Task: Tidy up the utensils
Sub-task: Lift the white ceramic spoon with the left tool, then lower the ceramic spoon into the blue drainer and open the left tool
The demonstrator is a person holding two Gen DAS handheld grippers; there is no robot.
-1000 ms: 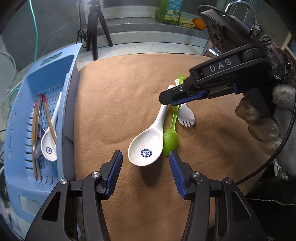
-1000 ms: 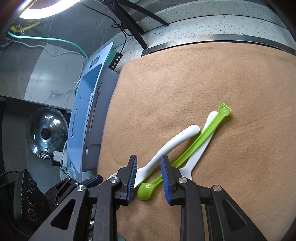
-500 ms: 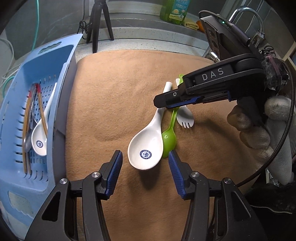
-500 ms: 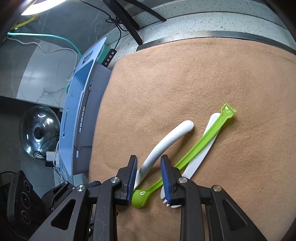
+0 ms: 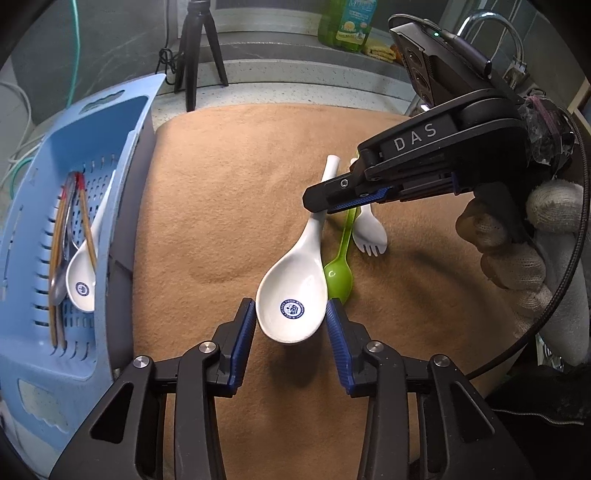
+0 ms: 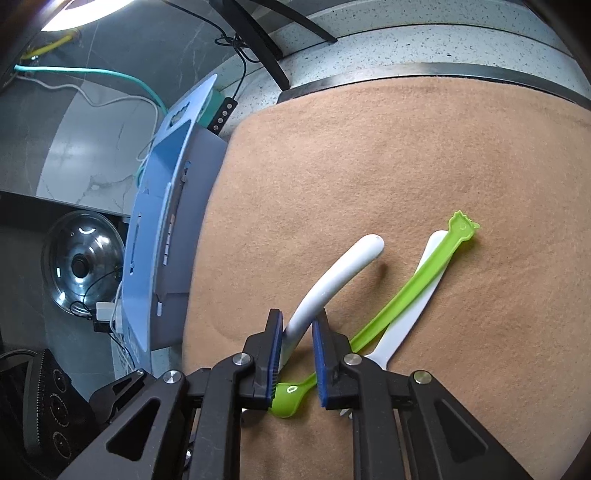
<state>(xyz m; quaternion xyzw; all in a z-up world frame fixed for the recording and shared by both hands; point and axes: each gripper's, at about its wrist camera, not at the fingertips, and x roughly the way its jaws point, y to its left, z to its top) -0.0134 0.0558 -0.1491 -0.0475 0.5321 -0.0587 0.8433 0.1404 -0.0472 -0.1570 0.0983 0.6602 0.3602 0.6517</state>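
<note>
A white ceramic soup spoon (image 5: 295, 291) lies on the tan cloth, with a green plastic spoon (image 5: 340, 269) and a white spork (image 5: 369, 236) beside it. My left gripper (image 5: 290, 321) is open, its jaws on either side of the spoon's bowl. My right gripper (image 6: 297, 352) is open, its jaws straddling the white spoon's handle (image 6: 332, 280), which tilts up off the cloth; it also shows in the left wrist view (image 5: 325, 206). The green spoon (image 6: 406, 288) and the spork (image 6: 413, 306) lie to its right.
A blue slotted basket (image 5: 110, 155) stands at the left edge of the cloth, holding another white spoon (image 5: 83, 280), chopsticks and a metal utensil. A tripod (image 5: 195, 48), a green bottle (image 5: 347, 22) and a tap (image 5: 491, 26) stand behind.
My left gripper has moved forward until its jaws flank the white spoon's bowl. My right gripper has come down over the spoon's handle, which is now between its jaws.
</note>
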